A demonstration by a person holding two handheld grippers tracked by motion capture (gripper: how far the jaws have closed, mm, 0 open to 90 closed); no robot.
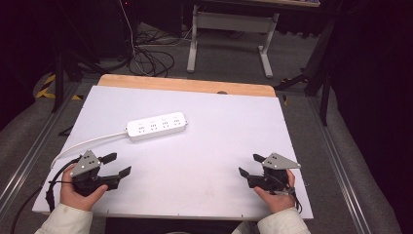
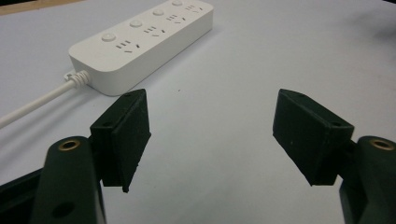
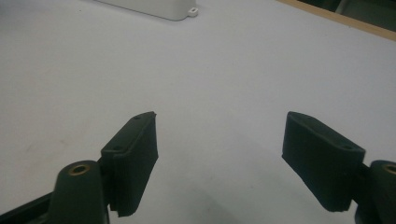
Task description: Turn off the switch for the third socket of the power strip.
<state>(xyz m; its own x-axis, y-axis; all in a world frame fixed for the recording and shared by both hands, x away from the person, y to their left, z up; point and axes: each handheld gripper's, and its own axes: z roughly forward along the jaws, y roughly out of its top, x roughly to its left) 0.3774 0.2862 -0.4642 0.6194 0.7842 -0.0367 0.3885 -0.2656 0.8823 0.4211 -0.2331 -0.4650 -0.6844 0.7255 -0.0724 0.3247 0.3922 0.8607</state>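
A white power strip (image 1: 157, 126) with several sockets lies on the white table board (image 1: 209, 146), left of centre. Its white cord (image 1: 83, 144) runs off toward the left edge. My left gripper (image 1: 119, 165) rests at the near left, held in a hand, jaws open and empty, pointing right. In the left gripper view the strip (image 2: 140, 42) lies ahead of the open gripper (image 2: 212, 140). My right gripper (image 1: 249, 165) sits at the near right, open and empty, pointing left. In the right gripper view the strip's end (image 3: 154, 8) shows far ahead of the open gripper (image 3: 219, 161).
The board lies on a wooden tabletop (image 1: 185, 84) whose far edge shows. Beyond it stand a grey desk frame (image 1: 229, 34) and loose cables (image 1: 146, 58) on the floor. Metal rails (image 1: 29, 156) run along both sides.
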